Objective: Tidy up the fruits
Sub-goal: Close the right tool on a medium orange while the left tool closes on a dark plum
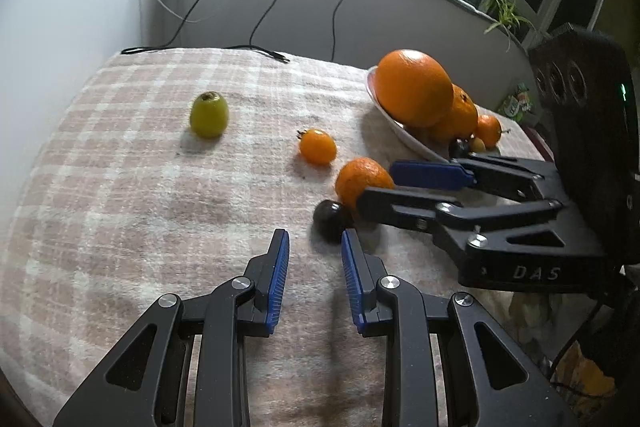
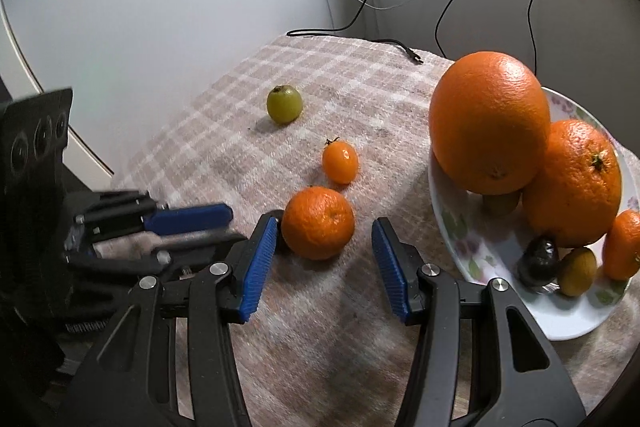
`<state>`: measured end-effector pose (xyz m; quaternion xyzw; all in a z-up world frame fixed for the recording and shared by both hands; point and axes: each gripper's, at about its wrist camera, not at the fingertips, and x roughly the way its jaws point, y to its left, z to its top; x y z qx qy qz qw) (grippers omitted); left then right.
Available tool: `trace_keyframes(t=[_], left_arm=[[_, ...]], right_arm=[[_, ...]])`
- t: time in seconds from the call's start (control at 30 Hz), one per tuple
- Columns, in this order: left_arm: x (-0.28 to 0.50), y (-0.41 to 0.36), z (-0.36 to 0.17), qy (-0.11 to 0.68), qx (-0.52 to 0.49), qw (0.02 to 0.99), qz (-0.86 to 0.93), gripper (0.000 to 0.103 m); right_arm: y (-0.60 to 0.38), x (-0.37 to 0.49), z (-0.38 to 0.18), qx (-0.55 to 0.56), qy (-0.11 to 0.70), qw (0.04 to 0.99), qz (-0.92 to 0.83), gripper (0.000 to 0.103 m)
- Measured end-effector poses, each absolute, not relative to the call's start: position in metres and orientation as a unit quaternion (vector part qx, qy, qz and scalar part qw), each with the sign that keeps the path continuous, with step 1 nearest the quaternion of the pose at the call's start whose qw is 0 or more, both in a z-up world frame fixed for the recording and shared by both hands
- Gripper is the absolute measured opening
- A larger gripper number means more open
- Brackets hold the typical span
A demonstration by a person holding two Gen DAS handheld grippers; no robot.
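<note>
The mandarin (image 2: 318, 223) lies on the checked cloth (image 2: 280, 99), just left of the plate (image 2: 568, 323) of fruit, between the tips of the right gripper (image 2: 324, 263), whose jaws stand partly open and hold nothing. The left gripper (image 1: 315, 283) hangs nearby with a narrow gap, also empty, beside a dark plum (image 1: 332, 221). The mandarin looks light, firm yet slightly yielding, with a dimpled skin that should grip well; squeezing gently across its widest middle seems best.
</note>
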<state>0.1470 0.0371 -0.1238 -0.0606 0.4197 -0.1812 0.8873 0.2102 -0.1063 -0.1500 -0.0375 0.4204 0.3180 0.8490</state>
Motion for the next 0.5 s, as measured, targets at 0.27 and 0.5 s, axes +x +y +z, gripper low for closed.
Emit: trace_keyframes(t=[0.27,0.5], left_arm=[[0.155,0.018,-0.125,0.421,-0.036,0.888,-0.182,0.026],[0.160,0.014,-0.127,0.420,-0.026,0.889,-0.178,0.026]], right_arm=[[-0.099,0.217,-0.154,-0.025,0.433,0.849,0.303,0.050],[-0.101,0.223,-0.158,-0.002,0.445,0.842,0.306,0.042]])
